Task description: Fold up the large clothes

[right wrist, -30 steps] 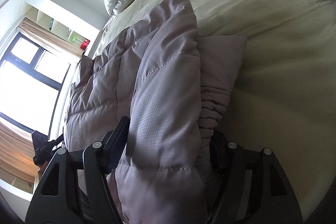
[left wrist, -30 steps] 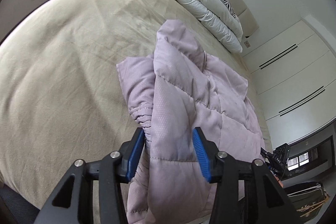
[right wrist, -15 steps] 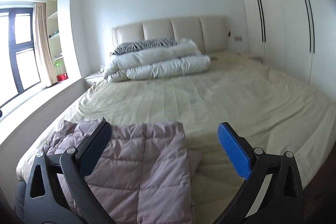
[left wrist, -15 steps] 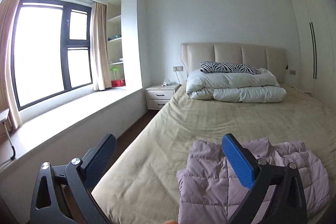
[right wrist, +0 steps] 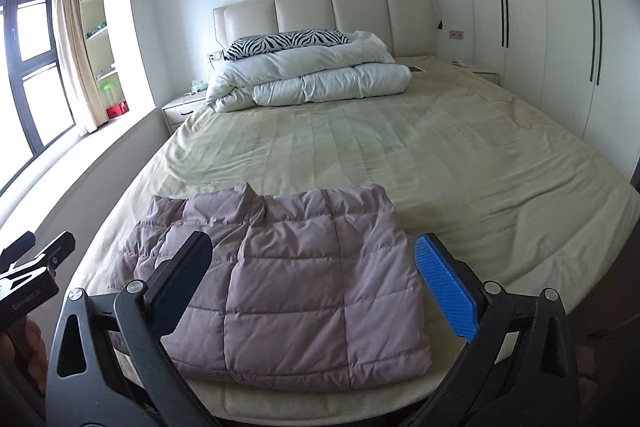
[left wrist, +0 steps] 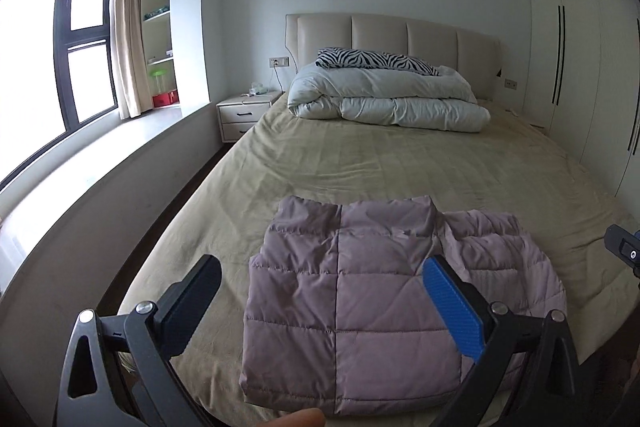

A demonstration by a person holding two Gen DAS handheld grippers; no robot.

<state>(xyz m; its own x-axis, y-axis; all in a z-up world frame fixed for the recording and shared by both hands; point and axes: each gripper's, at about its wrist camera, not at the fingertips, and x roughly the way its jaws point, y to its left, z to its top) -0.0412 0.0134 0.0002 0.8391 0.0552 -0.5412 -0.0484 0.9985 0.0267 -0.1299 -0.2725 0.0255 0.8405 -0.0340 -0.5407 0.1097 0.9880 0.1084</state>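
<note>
A mauve quilted puffer jacket (left wrist: 352,291) lies folded in a rough rectangle at the foot of the bed (left wrist: 400,167). It also shows in the right wrist view (right wrist: 296,283). My left gripper (left wrist: 320,275) is open and empty, held back from the jacket above the bed's near edge. My right gripper (right wrist: 312,259) is open and empty too, also pulled back over the foot of the bed. Neither gripper touches the jacket. The left gripper's body (right wrist: 28,267) shows at the left edge of the right wrist view.
A folded white duvet (left wrist: 384,103) with a zebra-print pillow (left wrist: 376,59) lies at the headboard. A nightstand (left wrist: 244,115) stands left of the bed by the window ledge. Wardrobe doors (right wrist: 560,27) line the right wall.
Both grippers were closed around the jacket a second ago. They have let it go, opened wide and pulled back and up from the bed. The jacket now lies flat and folded.
</note>
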